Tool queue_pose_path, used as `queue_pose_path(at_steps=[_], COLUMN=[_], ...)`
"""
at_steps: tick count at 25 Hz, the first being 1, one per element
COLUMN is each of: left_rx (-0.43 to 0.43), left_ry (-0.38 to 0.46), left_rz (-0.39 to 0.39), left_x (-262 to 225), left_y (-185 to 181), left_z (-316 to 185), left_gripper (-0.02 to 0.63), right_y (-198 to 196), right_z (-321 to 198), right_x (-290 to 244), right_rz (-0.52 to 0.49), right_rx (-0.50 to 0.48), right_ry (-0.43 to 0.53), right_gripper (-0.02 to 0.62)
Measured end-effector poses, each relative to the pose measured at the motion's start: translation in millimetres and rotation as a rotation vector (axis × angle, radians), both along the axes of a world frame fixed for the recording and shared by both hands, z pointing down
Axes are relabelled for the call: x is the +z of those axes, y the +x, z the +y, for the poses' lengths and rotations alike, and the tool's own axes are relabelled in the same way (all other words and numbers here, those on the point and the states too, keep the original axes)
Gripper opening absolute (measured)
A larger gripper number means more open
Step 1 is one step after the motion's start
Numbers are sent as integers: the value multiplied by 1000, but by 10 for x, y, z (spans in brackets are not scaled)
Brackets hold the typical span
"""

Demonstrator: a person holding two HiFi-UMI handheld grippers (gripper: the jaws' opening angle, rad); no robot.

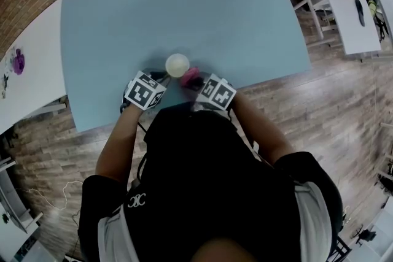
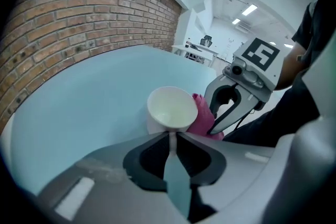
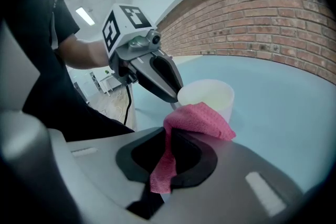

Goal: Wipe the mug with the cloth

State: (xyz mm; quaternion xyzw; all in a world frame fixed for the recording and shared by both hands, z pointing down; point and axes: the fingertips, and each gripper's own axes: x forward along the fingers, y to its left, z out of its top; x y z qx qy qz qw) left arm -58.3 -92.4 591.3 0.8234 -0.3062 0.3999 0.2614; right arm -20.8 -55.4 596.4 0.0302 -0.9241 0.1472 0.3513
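Observation:
A white mug (image 1: 177,64) stands near the front edge of the light-blue table (image 1: 184,3). My left gripper (image 2: 171,137) is shut on the mug's thin handle (image 2: 171,143), and the open mug (image 2: 170,109) sits just past its jaws. My right gripper (image 3: 169,134) is shut on a pink cloth (image 3: 198,119), whose free end lies against the side of the mug (image 3: 210,93). In the head view the cloth (image 1: 191,77) shows between the right gripper (image 1: 198,84) and the mug, with the left gripper (image 1: 159,78) on the mug's left.
A brick wall (image 2: 79,23) runs behind the table. White tables (image 1: 347,9) stand to the far right and far left (image 1: 24,83). The person's body fills the lower middle of the head view, and the wooden floor (image 1: 325,107) lies around it.

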Motion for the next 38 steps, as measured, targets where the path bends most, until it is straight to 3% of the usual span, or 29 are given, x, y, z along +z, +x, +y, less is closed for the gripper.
queue_pose_path(at_steps=[7,13,17,21,26,35,38], left_rx=[109,216,223,237,393,623,650], left_ry=[-32,-50,-65,-66,-72,-75,-75], left_rz=[-19,-51,-53,-42,-80,-196,-221], left_x=[14,9,19,19,30,31,86], left_y=[-16,-32,-51,-81,-150,-71,-87], left_z=[24,20,24,36,39,55,35], left_gripper=[44,44,44,44,43,44,44], right_y=[149,313,252,186,109,326,308], right_z=[-184,-670,-600,-309,-150,-570,-715], right_x=[10,-33,-64,-12,-29,-90,-129], right_rz=[-8,10,32,51,16,-11,-53], right_rx=[89,214,190,101,52,168,221], right_ry=[-40,27,41,27,15,-8,-65], right_gripper=[37,37,37,37,37,37,37])
